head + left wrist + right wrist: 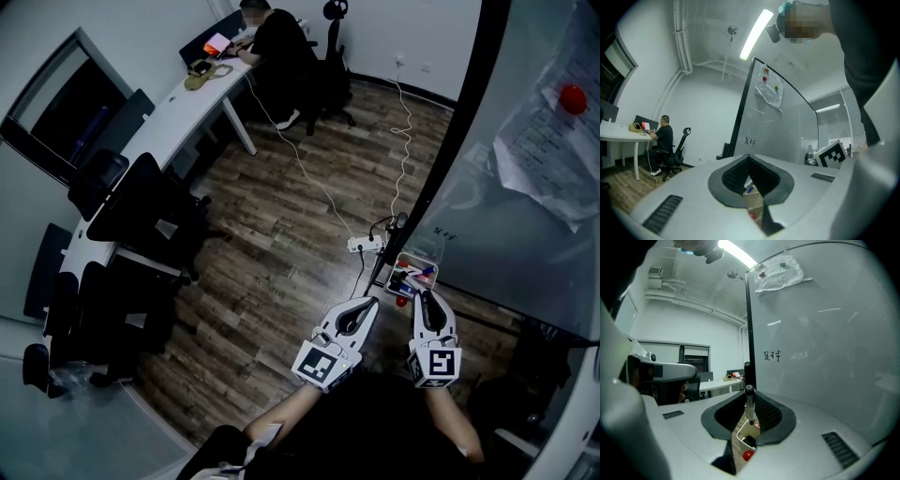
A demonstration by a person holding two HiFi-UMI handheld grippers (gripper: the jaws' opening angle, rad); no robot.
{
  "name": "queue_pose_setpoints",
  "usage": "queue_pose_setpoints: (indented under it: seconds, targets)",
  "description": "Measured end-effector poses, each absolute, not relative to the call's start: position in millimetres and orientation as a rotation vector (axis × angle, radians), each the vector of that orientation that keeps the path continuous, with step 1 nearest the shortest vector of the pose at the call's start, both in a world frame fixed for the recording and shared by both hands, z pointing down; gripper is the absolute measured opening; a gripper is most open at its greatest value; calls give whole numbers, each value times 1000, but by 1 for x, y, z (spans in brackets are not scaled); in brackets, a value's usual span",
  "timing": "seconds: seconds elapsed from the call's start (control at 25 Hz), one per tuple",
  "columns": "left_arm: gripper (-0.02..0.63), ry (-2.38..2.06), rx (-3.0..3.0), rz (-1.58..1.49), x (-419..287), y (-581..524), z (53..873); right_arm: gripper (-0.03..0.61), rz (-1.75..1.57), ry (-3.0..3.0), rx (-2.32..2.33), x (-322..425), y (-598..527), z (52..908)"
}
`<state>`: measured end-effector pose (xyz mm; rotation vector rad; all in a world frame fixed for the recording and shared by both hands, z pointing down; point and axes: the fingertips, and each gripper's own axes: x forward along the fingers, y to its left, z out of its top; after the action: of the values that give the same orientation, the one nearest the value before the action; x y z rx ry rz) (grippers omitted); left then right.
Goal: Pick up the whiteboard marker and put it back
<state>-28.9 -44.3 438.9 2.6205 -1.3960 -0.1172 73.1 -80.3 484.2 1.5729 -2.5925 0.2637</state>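
Note:
My right gripper (pixel 749 412) is shut on a whiteboard marker (pixel 749 409), which stands upright with its dark cap on top and its white barrel below. In the head view the right gripper (pixel 424 300) hovers just in front of the small white pen tray (pixel 427 262) at the foot of the whiteboard (pixel 525 216). Beneath the held marker, the tray (pixel 740 433) holds other markers, and a red round magnet (pixel 748 455) sits close by. My left gripper (pixel 366 307) is beside the right one, left of the tray, shut and holding nothing. Through its jaws (pixel 752 180) a blue-capped marker (pixel 749 190) shows.
A power strip (pixel 367 244) with white cables lies on the wooden floor near the board's black frame. Black office chairs (pixel 141 211) crowd the left. A person (pixel 279 52) sits at the far white desk (pixel 178 103). Paper with a red magnet (pixel 572 97) hangs on the board.

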Motion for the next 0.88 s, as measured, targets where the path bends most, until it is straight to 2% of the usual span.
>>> queue_pose_setpoints:
  seconds: [0.88]
  targets:
    - [8, -1359, 2665, -98, -1, -55, 429, 77, 239, -2660, 1524, 90, -59, 451]
